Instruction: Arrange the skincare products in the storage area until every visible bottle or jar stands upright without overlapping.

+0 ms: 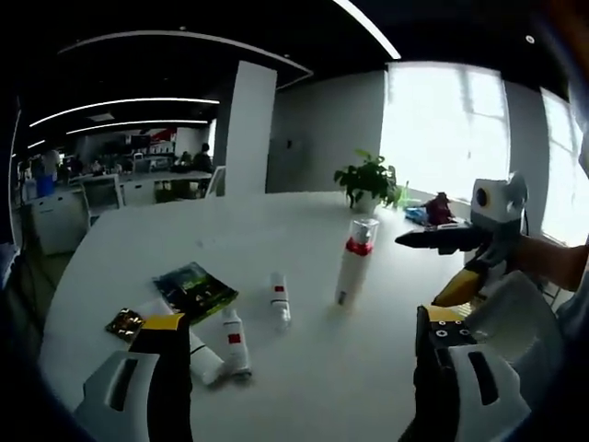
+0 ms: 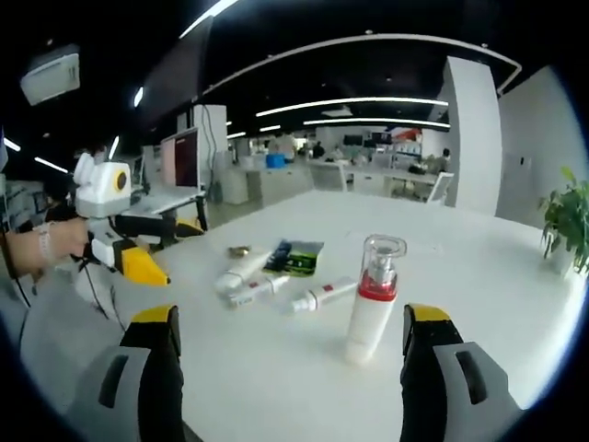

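A white pump bottle [image 1: 354,262] [image 2: 373,299] with a red band and a clear cap stands upright on the white table [image 1: 212,235] [image 2: 479,267]. Three white tubes with red labels lie flat: a small one [image 1: 279,299] [image 2: 324,295], a second [image 1: 235,341] [image 2: 258,292], and a third [image 1: 204,361] [image 2: 241,270] close to my left jaw. My left gripper [image 1: 304,368] [image 2: 179,250] is open and holds nothing. My right gripper [image 2: 294,368] [image 1: 419,269] is also open, and the bottle stands ahead of it between the jaws' lines.
A green packet [image 1: 195,290] [image 2: 296,256] and a small gold sachet [image 1: 124,322] [image 2: 239,250] lie beside the tubes. A potted plant [image 1: 368,180] [image 2: 566,221] stands at the table's far edge by the window. A hand [image 2: 55,244] holds the left gripper. Office desks are beyond.
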The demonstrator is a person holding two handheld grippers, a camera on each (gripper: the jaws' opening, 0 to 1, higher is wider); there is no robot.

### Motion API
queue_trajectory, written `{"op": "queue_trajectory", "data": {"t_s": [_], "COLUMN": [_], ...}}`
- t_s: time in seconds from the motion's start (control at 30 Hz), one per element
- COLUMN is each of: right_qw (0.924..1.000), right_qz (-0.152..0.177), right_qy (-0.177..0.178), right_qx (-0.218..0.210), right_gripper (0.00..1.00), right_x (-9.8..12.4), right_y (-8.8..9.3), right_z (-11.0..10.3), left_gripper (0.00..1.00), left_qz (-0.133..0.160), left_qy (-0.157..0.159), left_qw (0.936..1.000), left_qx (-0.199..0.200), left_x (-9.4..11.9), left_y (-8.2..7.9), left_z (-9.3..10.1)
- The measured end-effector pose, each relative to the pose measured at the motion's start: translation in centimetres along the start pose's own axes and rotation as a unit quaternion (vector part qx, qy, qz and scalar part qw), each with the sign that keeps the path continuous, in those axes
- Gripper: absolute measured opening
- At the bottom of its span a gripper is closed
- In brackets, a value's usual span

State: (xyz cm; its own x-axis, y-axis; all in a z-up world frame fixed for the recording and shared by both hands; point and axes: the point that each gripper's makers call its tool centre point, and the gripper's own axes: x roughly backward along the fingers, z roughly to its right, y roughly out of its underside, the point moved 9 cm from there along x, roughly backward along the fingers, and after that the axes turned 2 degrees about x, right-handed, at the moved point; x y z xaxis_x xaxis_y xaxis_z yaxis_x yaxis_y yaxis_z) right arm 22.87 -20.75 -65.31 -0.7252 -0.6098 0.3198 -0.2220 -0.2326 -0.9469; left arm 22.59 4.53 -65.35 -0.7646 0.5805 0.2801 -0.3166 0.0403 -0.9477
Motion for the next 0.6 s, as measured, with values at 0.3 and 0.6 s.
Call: {"op": "queue_trajectory", "data": {"t_s": [0.3,0.6], "right_qw": [1.0,0.9999], "right_qz": [-0.001,-0.011], "right_qy": [-0.004,-0.013], "right_qx": [-0.006,-0.002], "right_gripper": [1.0,0.95], "right_x": [0.1,-0.2], "right_y": [0.1,0.4], "right_z": [-0.1,-0.5], "left_gripper": [0.99,0.99], "left_qz": [-0.01,-0.01], "left_qy": [0.015,0.009], "left_qw": [0.9996,0.9991], "left_qx": [0.022,0.04], "left_x": [-0.1,-0.3], "left_y": [0.1,0.2], "left_z": [0.4,-0.7]}}
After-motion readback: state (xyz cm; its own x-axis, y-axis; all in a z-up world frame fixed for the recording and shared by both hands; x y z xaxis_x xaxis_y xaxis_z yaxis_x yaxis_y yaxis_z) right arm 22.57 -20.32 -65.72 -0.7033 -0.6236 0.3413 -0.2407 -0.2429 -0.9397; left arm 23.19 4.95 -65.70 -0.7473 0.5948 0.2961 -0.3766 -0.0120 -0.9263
